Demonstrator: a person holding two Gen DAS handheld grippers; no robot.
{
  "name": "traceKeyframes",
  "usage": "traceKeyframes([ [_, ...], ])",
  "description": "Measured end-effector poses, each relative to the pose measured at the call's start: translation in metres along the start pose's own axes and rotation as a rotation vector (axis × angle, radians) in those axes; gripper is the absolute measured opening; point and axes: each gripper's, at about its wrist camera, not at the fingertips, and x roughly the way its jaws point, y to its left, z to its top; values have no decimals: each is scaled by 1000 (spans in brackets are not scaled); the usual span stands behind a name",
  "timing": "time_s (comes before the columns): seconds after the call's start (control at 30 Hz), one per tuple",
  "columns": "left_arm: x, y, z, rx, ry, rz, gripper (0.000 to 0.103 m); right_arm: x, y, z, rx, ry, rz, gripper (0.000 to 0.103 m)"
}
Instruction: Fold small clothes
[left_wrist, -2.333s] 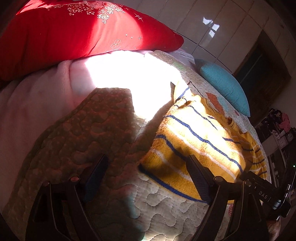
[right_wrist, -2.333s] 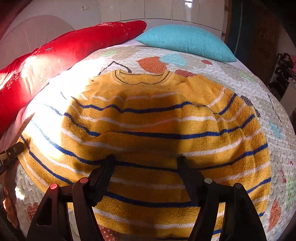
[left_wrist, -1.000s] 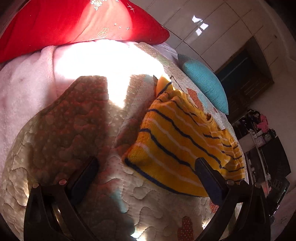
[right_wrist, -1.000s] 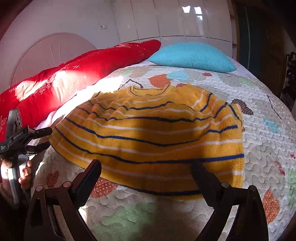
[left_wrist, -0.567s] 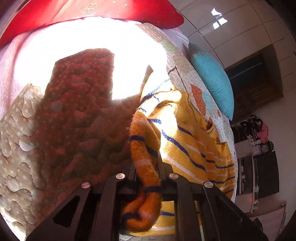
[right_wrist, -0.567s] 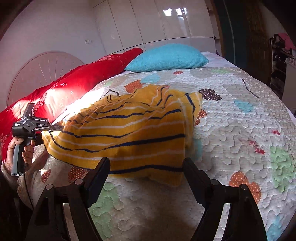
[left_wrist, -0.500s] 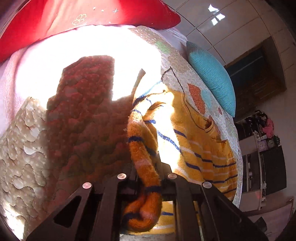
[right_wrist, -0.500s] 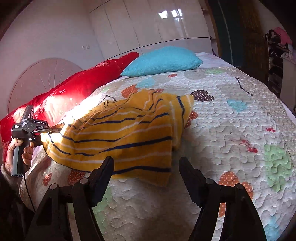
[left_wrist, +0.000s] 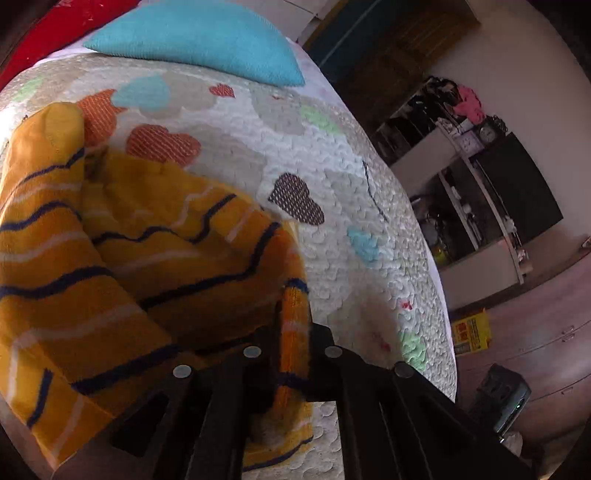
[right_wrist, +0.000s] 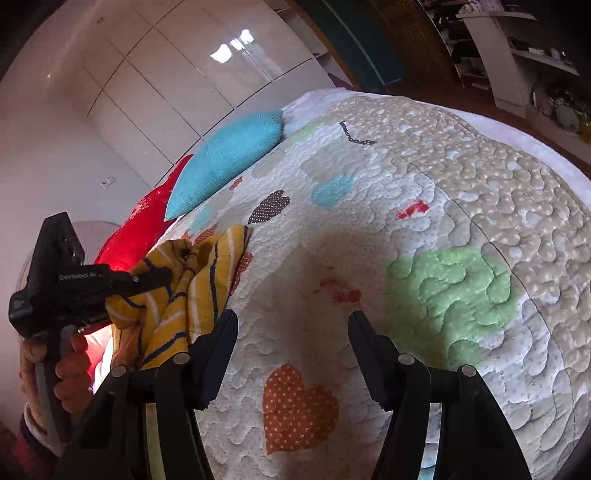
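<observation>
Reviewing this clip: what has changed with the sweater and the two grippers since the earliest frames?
The left gripper closed on the striped sweater's edge and carried it across the quilt, bunching it. The right gripper, empty, has been narrowing its jaws. Pillows unmoved.

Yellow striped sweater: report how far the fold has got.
Done: the left gripper is shut on one edge of the yellow striped sweater and has it bunched up off the quilt. In hand: that edge is being carried across. The right gripper has just been closing, with only quilt between its fingers. Left: lay the sweater flat and finish every fold.
</observation>
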Motion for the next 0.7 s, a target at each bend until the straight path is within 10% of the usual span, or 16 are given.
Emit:
traceKeyframes([
  [0.07,7,-8,-16,40,-27,40,9,3,-4,-1,18,15,9,68],
  [0.27,-60,-13,-56,123,-80,-64,60,7,8,-3,-36,15,-3,70],
  [0.37,-99,-2,-86,174,-154,36,74,5,20,-5,-99,-7,-9,70],
  [0.7,-125,75,-151,95,-163,319,75,34,131,8,-241,65,147,89],
])
